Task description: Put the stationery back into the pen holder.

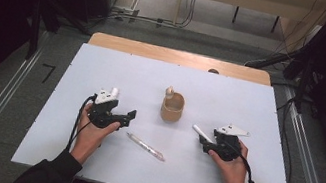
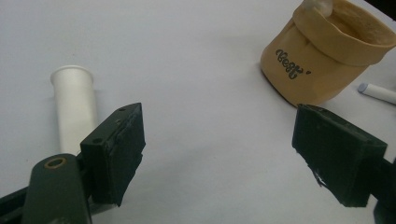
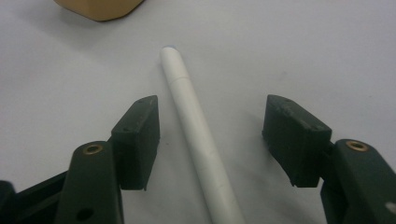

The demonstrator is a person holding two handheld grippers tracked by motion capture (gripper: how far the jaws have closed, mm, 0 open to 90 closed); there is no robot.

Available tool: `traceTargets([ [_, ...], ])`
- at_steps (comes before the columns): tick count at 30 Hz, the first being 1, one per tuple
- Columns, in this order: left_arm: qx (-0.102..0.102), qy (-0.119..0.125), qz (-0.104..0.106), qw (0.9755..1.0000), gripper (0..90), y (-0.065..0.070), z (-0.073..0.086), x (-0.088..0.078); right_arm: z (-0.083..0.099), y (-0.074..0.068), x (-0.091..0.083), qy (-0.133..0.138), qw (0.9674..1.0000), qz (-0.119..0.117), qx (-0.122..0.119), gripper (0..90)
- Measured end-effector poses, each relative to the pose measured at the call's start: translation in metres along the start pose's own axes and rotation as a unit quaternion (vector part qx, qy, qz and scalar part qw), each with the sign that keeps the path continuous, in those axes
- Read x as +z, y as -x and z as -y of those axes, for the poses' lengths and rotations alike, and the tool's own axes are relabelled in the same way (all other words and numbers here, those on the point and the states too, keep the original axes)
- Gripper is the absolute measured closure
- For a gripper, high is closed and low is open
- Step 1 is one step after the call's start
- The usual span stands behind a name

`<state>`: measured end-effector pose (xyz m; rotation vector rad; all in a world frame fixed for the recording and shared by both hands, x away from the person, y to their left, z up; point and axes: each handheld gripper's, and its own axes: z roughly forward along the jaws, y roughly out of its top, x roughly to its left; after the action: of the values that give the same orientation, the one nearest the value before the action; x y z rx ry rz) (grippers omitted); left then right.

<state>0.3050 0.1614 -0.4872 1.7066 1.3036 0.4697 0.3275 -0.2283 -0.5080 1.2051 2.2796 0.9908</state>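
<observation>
Item: tan fabric pen pot [image 1: 172, 107], upright near the middle of the white desk [image 1: 104, 66], bearing a dark script word on its side in the left gripper view [image 2: 322, 60]. One pale-capped item [image 1: 169, 91] already stands inside at its far-left rim; what it is cannot be told.

Item: white pen [image 3: 198, 135], lying flat on the desk to the right of the pot and apart from it, tip pointing toward the pot [image 3: 98, 7]. In the high view it lies at [image 1: 203, 133]. The right gripper [image 3: 210, 140] straddles it: jaws part open, one to each side, neither pad touching the barrel. Not yet gripped.

Item: clear pen with reddish markings [image 1: 145, 147], flat on the desk in front of the pot, between the two hands, untouched.

Item: white cylinder with a flared end [image 2: 74, 107], lying just left of the left gripper [image 2: 219, 158], outside its jaws. The jaws stand wide and hold nothing; the gripper rests in the hand [image 1: 93, 132] near the desk.

Status, as judged: the work appears to be loading pens into the pot. One item is in. The white pen is about to be clamped, then needs lifting and dropping into the pot; the clear pen and perhaps the white cylinder remain. Early stage.
</observation>
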Motion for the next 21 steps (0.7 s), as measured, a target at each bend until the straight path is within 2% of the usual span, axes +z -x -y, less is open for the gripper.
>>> traceTargets([
  [13,0.001,-0.004,0.002,1.0000,18.2,0.0007,0.0005,0.0012,-0.0016,-0.0036,0.0016,0.003,0.9997,-0.009,-0.024,59.3],
  [21,0.001,-0.005,0.002,1.0000,18.2,0.0010,0.0007,0.0014,-0.0018,-0.0047,0.0016,0.002,0.9995,-0.016,-0.028,67.7],
])
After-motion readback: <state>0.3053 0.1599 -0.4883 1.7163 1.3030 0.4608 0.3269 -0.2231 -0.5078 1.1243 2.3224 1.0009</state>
